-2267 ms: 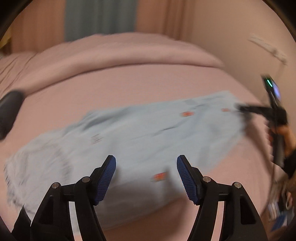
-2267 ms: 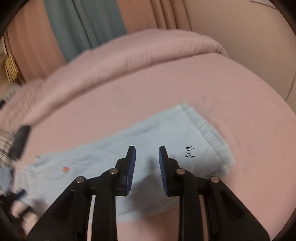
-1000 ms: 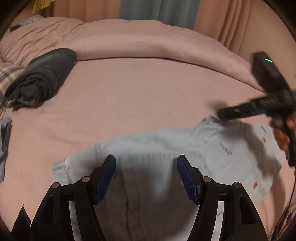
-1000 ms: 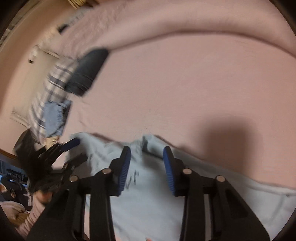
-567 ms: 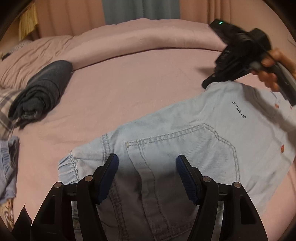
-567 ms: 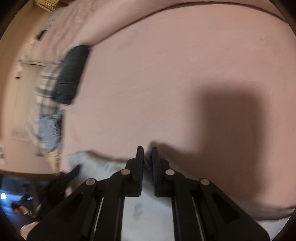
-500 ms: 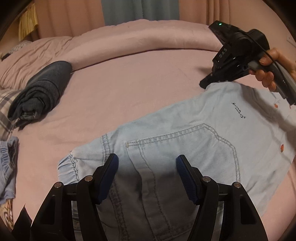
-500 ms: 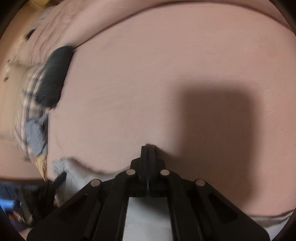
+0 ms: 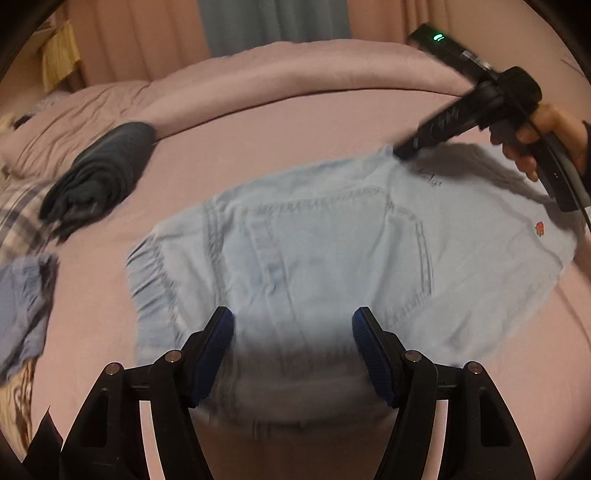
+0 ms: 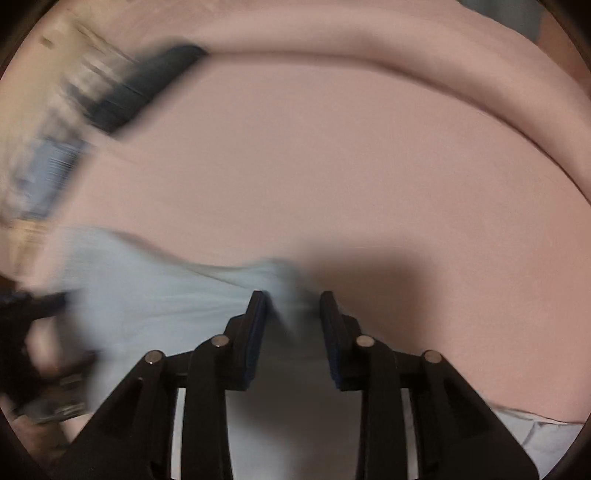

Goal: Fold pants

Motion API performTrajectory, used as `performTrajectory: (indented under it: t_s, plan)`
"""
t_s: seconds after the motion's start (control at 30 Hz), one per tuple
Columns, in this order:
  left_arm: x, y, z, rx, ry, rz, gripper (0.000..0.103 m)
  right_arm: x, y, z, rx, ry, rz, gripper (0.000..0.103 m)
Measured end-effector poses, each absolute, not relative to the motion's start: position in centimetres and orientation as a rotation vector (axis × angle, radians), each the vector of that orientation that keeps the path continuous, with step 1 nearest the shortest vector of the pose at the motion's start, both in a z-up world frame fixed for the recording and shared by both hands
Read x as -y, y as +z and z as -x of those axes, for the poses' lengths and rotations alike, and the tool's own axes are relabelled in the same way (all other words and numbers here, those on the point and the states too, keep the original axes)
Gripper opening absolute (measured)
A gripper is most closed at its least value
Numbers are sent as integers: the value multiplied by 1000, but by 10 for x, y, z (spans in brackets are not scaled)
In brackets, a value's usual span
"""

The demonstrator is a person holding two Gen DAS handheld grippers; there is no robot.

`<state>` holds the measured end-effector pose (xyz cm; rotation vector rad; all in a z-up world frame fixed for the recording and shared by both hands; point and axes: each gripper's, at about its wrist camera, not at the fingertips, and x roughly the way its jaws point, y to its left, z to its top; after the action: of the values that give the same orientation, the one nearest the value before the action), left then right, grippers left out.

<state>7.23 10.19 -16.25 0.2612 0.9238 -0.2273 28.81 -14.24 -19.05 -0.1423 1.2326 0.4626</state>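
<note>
The left wrist camera looks steeply down along its own gripper's blue-padded fingers (image 9: 221, 334) from close above the light-blue denim pants (image 9: 332, 254), facing across the pink bed (image 9: 258, 147) toward the curtains (image 9: 273, 26). The right wrist camera sits nearer still, low over the pants' far edge (image 10: 155, 291), tilted down between its own fingers (image 10: 255, 325). Both views share the pants, the bed and the rolled dark garment (image 9: 99, 173) (image 10: 147, 85); the left view also takes in the right gripper (image 9: 404, 152).

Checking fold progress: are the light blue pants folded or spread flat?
Folded over: pants lie as a short block on the bed, back pocket up.
</note>
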Motion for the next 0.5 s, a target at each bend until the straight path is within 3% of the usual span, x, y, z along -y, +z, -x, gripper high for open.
performTrajectory:
  t_s: [0.1,0.23,0.3,0.5]
  plan:
    - [-113,-151,-61,-972,-219,-198,69,168,-182,-292,-1138,427,5,41]
    - [-121,-136,-46,-973,-181,-87,86,225,-141,-261,-1028,379,-160,48]
    - [-117,-129,-40,-962,-193,-18,86,258,-125,-235,-987,378,-205,58]
    - [-69,-111,-21,-928,-287,31,86,317,-99,-143,-851,178,-114,65]
